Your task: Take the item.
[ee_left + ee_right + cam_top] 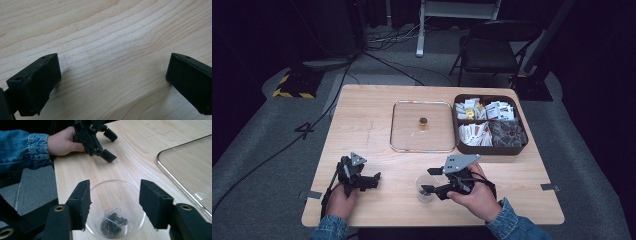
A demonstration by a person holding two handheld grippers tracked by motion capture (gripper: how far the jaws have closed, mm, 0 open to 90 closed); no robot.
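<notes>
A clear plastic cup [424, 195] [117, 197] stands near the table's front edge with a dark tea bag [113, 223] at its bottom. My right gripper [432, 181] [114, 187] is shut on the cup, one jaw against each side of its rim. My left gripper [371, 181] [115, 70] rests low over bare wood at the front left, open wide with nothing between its jaws. In the right gripper view the left gripper [111, 146] sits farther off, held by a hand in a denim sleeve.
A flat glass lid [393, 131] [185, 170] with a small gold knob [423, 122] lies mid-table. To its right stands a brown box [456, 135] with several compartments of tea packets. A folding chair [492, 50] stands behind the table.
</notes>
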